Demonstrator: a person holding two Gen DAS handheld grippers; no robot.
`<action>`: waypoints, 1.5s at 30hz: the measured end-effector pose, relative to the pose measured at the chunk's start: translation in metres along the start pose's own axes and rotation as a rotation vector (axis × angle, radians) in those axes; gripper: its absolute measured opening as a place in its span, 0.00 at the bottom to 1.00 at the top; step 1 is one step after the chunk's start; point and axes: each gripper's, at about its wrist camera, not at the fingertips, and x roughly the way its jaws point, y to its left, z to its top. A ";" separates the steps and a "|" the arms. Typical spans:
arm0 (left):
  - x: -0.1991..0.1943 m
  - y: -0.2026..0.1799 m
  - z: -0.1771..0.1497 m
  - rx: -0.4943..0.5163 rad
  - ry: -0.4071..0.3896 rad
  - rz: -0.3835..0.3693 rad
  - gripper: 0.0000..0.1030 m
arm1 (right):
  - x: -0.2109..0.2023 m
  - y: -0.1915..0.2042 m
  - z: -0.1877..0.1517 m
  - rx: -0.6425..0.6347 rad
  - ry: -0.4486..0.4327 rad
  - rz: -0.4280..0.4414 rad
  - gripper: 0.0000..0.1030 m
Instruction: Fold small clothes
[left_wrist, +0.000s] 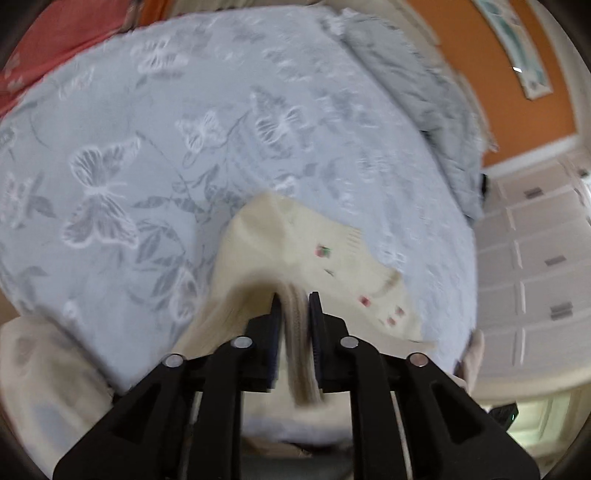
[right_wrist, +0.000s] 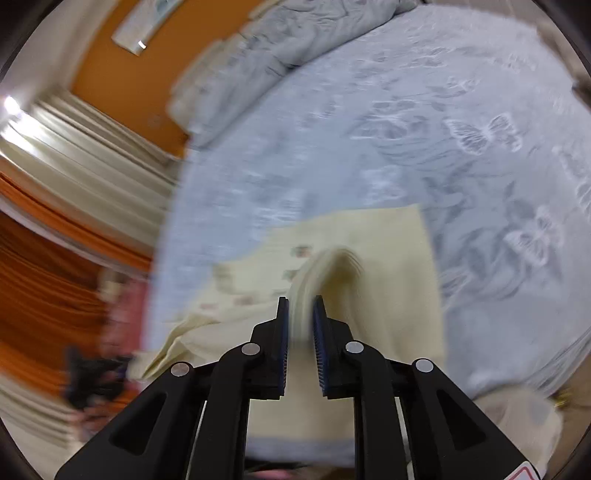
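Both tongs, left gripper (left_wrist: 294, 301) and right gripper (right_wrist: 300, 304), pinch bunched edges of the cream garment (left_wrist: 295, 236), seemingly mid-fold above the butterfly bedspread (left_wrist: 147, 147), unfinished.

No text, brand or number can be read in either view; the red-edged sticker (right_wrist: 522, 474) at the lower right of the right wrist view is cut off.

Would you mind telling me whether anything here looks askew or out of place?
Nothing stands out. Both the left gripper and right gripper pinch the cream garment over the bedspread; motion blur hides finer detail.
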 end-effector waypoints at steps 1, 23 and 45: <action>0.008 0.001 0.002 0.005 -0.002 0.018 0.37 | 0.006 -0.001 0.001 -0.006 -0.002 -0.025 0.21; 0.070 -0.010 0.050 0.127 0.011 0.159 0.08 | 0.060 -0.019 0.053 0.021 -0.033 -0.026 0.06; 0.117 -0.041 0.035 0.330 -0.014 0.439 0.19 | 0.131 -0.014 0.050 -0.077 0.136 -0.265 0.08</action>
